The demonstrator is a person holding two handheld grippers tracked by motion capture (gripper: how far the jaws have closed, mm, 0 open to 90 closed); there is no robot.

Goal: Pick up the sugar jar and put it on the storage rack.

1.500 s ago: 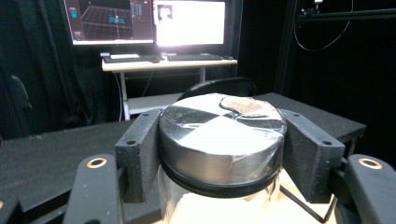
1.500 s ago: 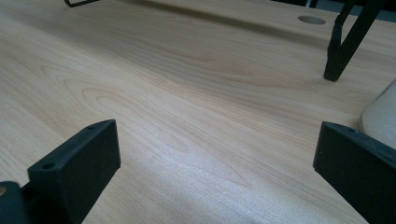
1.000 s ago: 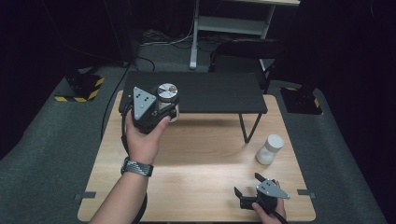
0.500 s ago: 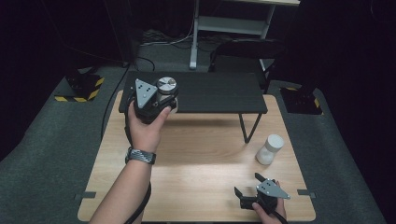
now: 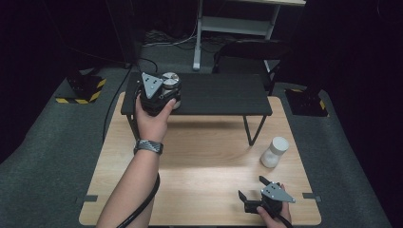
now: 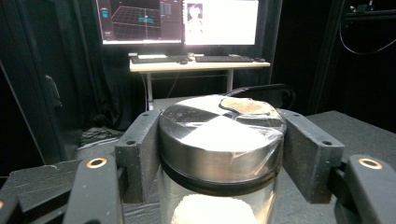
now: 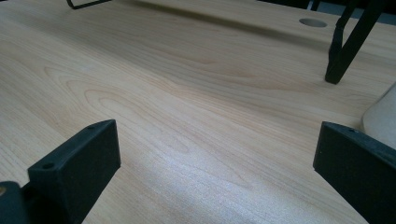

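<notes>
A light wooden desk (image 5: 199, 161) carries a black raised shelf (image 5: 218, 94) along its far edge, standing on thin black legs. At the shelf's left end, the left tongs (image 5: 159, 97) are clenched on a glass jar (image 6: 219, 154) with a shiny metal lid, one black jaw against each side of it. Near the desk's front right, the right tongs (image 5: 252, 190) rest spread wide with bare wood between them. Beyond them stands a small white bottle (image 5: 274, 152), upright, on the desk.
</notes>
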